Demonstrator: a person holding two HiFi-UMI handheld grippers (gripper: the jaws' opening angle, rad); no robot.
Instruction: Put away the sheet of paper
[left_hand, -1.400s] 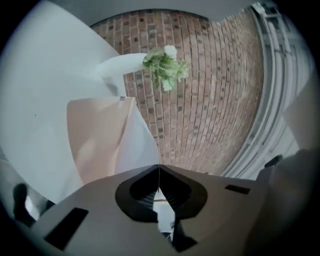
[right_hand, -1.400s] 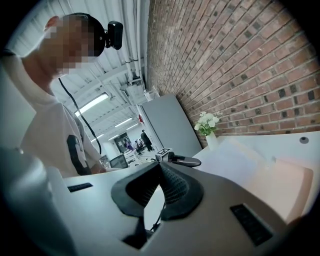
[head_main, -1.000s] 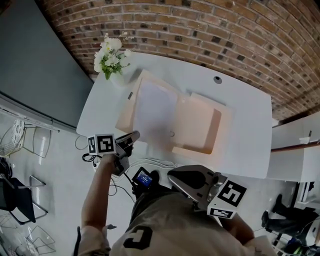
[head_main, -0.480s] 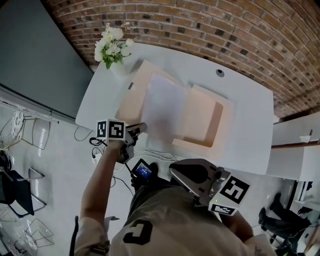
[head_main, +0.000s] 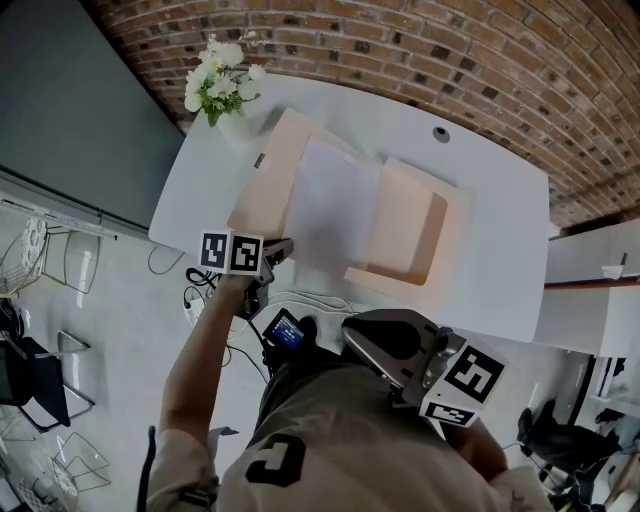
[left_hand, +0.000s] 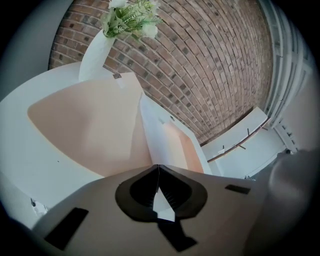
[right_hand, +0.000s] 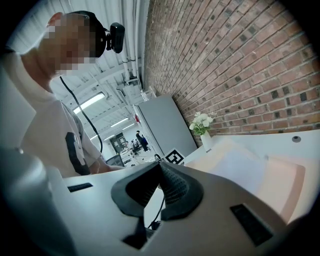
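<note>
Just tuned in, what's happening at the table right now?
A person works at a white table with a tool in each hand. The left tool is shut on the near corner of the sheet, which stretches over an open peach folder. The right tool is shut and empty, held back by the person's torso. The sheet is not yet put away.

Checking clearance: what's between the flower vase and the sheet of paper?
The folder's pink open flap and a strip of white table, per head view.
</note>
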